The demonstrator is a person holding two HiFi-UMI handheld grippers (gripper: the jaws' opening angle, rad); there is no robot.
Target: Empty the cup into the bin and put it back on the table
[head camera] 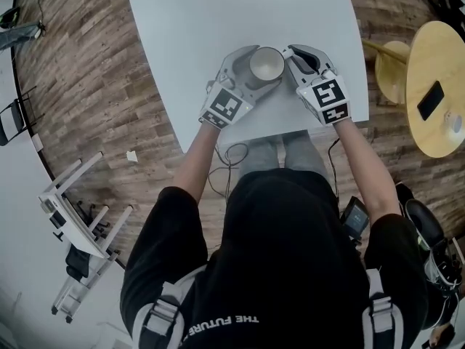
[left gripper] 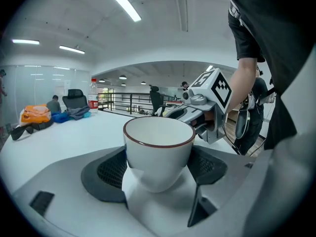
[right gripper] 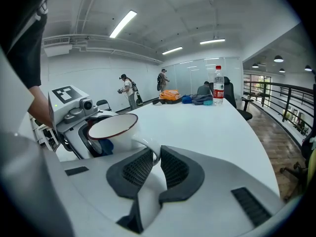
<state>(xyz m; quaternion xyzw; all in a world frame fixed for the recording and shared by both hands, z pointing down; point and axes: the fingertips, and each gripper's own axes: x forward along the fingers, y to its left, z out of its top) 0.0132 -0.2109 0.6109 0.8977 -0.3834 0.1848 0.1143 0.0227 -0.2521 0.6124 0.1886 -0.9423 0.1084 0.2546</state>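
A white cup with a brown rim stands upright near the front edge of the white table; it looks empty inside. My left gripper is shut on the cup's body, a dark pad pressing on each side. My right gripper comes in from the right and is shut on the cup's handle, pinched between its pads. I cannot tell whether the cup's base touches the table. No bin shows in any view.
A round wooden table with a phone and a stool stand to the right. A white rack lies on the floor at the left. A water bottle and bags sit at the table's far end.
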